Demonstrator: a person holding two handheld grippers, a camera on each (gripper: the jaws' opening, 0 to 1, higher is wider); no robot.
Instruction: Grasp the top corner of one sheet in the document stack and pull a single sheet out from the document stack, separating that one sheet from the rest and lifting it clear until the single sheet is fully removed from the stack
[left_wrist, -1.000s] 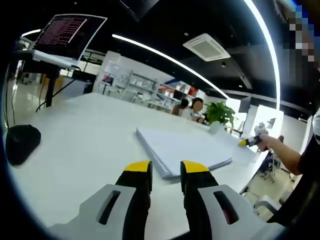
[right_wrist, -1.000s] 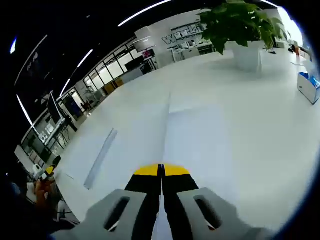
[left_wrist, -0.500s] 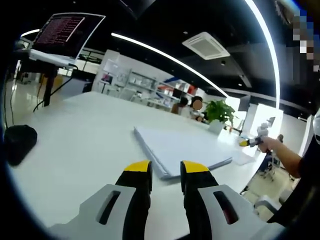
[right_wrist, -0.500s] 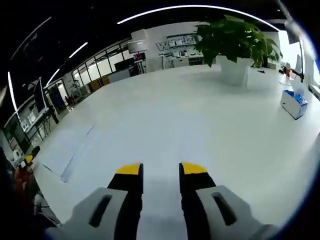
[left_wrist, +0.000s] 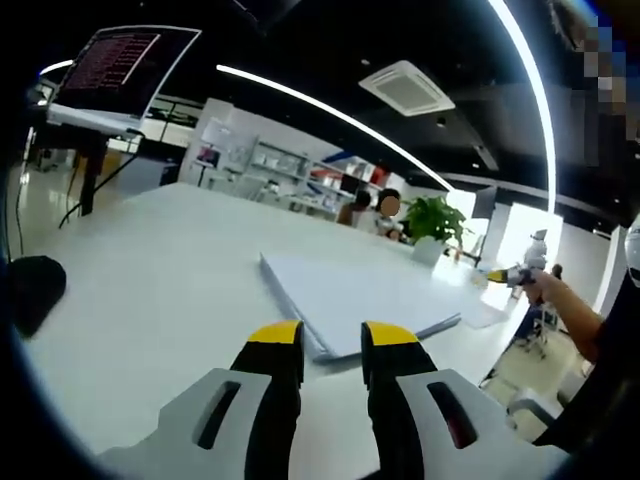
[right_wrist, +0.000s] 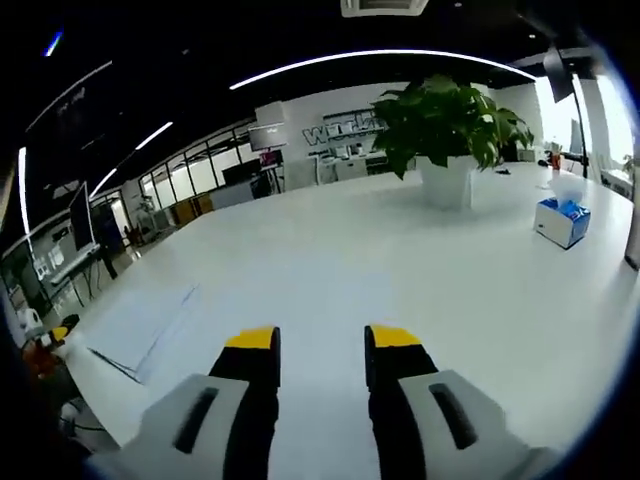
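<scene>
With both grippers, left (left_wrist: 332, 340) and right (right_wrist: 322, 342), parted and empty, the stack (left_wrist: 355, 297) lay on the counter (left_wrist: 150, 270); a deep pinch risked lifting 2 sheets.

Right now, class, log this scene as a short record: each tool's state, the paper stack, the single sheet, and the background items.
left tool: open, just short of the stack's near corner
right tool: open, nothing held
document stack: flat on white table
single sheet: beside the stack
potted plant: upright on table
tissue box: right of plant
</scene>
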